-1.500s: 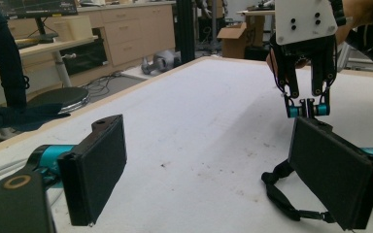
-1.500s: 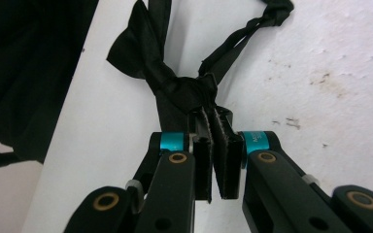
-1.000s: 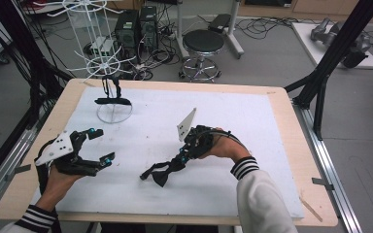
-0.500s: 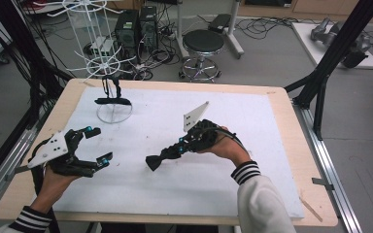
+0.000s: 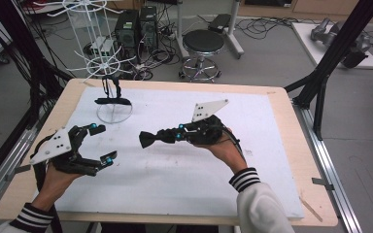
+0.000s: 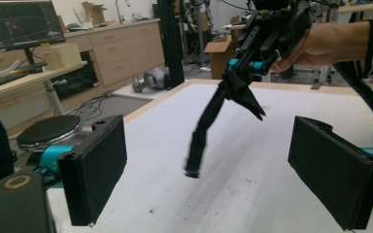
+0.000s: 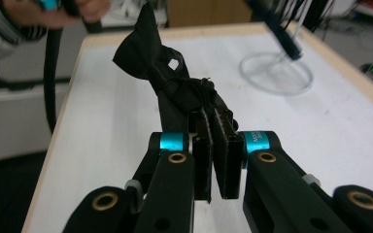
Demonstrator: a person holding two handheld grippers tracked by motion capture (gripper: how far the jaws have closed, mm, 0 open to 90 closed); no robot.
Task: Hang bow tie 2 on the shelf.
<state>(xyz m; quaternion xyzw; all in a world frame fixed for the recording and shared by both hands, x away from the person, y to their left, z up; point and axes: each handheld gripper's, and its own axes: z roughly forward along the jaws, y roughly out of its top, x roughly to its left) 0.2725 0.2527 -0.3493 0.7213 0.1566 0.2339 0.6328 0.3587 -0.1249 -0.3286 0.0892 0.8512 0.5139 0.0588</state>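
**Black bow tie held in right gripper, above white mat**

Item: black fabric bow tie with a trailing strap (image 5: pixel 149 139). Location: centre of the high view, clear of the white mat (image 5: pixel 272 160), projecting leftward from the tip of the right gripper (image 5: pixel 167 136). In the right gripper view the bow (image 7: pixel 148 46) sits in the upper middle of the frame, just beyond the jaw tips, with the knot and strap drawn down between the pads. In the left gripper view the strap (image 6: pixel 201 138) hangs down at frame centre, its lower end blurred, so whether it touches the mat cannot be settled.

Right gripper: jaws nearly together, pads (image 7: pixel 201 150) clamped on the strap beside the knot. The right hand (image 5: pixel 226 145) wraps the body from behind, sleeve entering from the lower right; the gripper lies roughly level, pointing toward frame left, grey plate uppermost.

Left gripper (image 5: pixel 103 143): jaws spread wide, nothing between them; in its own view the two black pads (image 6: pixel 97 170) stand at lower left and lower right, either side of the hanging strap and well short of it. The left hand (image 5: pixel 58 174) holds it at lower left of the high view, aimed toward the bow tie, apart from it.

Also present: clear round stand (image 5: pixel 114 111) at upper left of the mat, carrying another dark strap-like article.
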